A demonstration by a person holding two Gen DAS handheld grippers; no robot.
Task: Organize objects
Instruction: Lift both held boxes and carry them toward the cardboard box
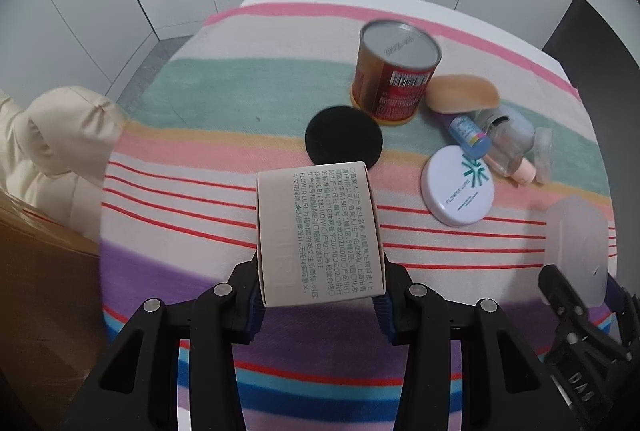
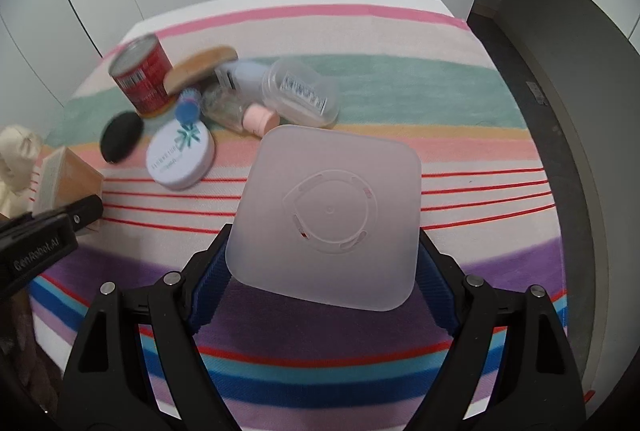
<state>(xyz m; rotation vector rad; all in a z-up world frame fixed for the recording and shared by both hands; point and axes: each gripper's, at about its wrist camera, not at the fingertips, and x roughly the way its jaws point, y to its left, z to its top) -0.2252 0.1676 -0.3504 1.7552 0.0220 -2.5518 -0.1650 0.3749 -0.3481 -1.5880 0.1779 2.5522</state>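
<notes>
My left gripper [image 1: 320, 295] is clamped on a beige printed carton [image 1: 318, 231], held above the striped cloth [image 1: 180, 191]. My right gripper [image 2: 320, 283] grips a frosted square container [image 2: 328, 215]. Beyond lie a black round pad [image 1: 344, 143] and white compact [image 1: 458, 187]; farther, an upright red can [image 1: 394, 71] beside a bun-shaped item [image 1: 462, 93].

left hand-held gripper [image 1: 320, 291]: black frame | blue ribbed pads | silver screws | right hand-held gripper [image 2: 320, 271]: same

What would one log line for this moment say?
left tool: grips printed carton | right tool: grips frosted square lid | rest: clustered on striped cloth
</notes>
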